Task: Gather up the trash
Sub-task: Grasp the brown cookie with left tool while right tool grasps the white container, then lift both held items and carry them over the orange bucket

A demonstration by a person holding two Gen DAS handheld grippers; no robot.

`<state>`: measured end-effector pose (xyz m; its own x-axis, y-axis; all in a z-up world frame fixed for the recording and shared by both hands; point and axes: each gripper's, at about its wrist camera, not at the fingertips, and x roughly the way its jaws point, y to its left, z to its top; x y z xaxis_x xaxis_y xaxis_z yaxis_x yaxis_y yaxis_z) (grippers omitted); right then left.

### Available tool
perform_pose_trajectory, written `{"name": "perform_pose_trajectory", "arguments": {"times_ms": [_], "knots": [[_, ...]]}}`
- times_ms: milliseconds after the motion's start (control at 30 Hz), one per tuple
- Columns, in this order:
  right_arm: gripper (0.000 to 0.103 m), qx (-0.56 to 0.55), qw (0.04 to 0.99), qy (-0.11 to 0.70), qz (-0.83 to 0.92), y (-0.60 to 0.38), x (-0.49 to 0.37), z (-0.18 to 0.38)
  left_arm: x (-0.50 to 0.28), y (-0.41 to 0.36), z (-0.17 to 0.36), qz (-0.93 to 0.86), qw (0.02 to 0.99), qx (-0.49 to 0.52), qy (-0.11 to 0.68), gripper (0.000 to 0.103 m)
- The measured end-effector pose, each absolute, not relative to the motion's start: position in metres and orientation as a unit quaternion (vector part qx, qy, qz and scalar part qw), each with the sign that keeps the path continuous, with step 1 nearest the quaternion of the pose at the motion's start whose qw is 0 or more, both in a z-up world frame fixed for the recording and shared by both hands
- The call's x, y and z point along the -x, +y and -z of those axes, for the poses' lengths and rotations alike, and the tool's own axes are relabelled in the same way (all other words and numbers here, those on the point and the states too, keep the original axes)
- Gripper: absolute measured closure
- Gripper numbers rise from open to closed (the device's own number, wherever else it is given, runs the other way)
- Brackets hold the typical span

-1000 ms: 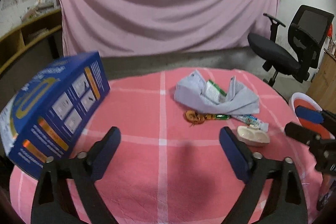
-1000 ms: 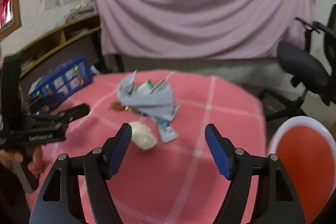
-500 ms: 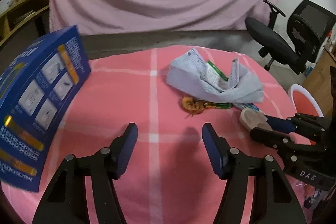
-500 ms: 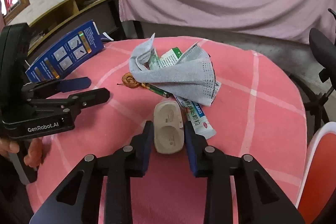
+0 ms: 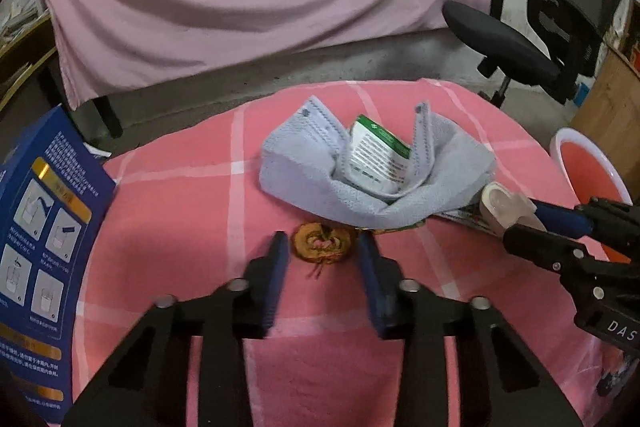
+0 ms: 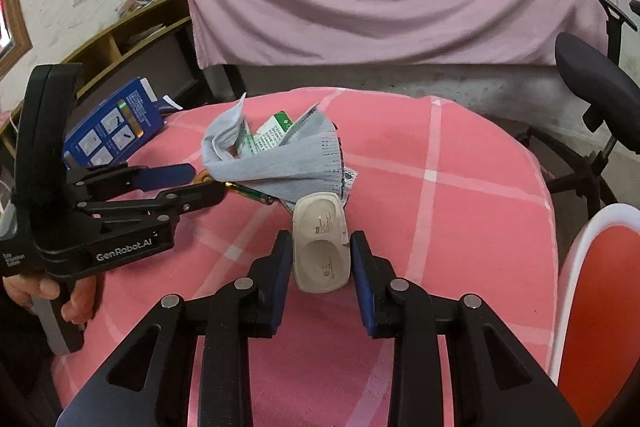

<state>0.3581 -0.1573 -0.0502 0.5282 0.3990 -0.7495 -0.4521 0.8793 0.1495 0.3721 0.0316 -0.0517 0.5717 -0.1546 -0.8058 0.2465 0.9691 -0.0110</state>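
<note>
Clamping white case [image 6: 320,247] in right gripper [image 6: 320,259], left gripper [image 5: 322,253] closing around orange peel [image 5: 322,242], untouched.

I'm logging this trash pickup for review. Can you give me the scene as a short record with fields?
surface: round table, pink checked cloth
left gripper: jaws just closing around orange peel, touch unclear
right gripper: shut on cream plastic case
pile: grey cloth holding green-white packet
bin: red bucket, table's right
left edge: blue box
</note>
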Motion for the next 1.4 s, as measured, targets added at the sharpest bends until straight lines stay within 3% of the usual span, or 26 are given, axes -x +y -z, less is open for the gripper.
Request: {"name": "perform_pose_trajectory", "arguments": {"times_ms": [233, 367, 867, 1400], "knots": [[0.076, 0.03, 0.879, 0.407, -0.246, -0.159, -0.354, 0.048, -0.368, 0.024, 0.051, 0.114, 0.89, -0.049, 0.438, 0.078], [0.076, 0.021, 0.889, 0.382, -0.252, -0.163, -0.344, 0.04, -0.34, 0.033, 0.032, 0.133, 0.92, -0.021, 0.368, 0.078], [0.076, 0.0, 0.961, 0.16, -0.228, -0.185, -0.28, -0.01, -0.25, 0.016, -0.005, 0.126, 0.984, -0.018, 0.125, 0.078], [0.076, -0.006, 0.993, -0.024, -0.112, -0.242, -0.233, -0.051, -0.213, -0.038, -0.036, 0.149, 0.988, -0.037, -0.006, 0.078]]}}
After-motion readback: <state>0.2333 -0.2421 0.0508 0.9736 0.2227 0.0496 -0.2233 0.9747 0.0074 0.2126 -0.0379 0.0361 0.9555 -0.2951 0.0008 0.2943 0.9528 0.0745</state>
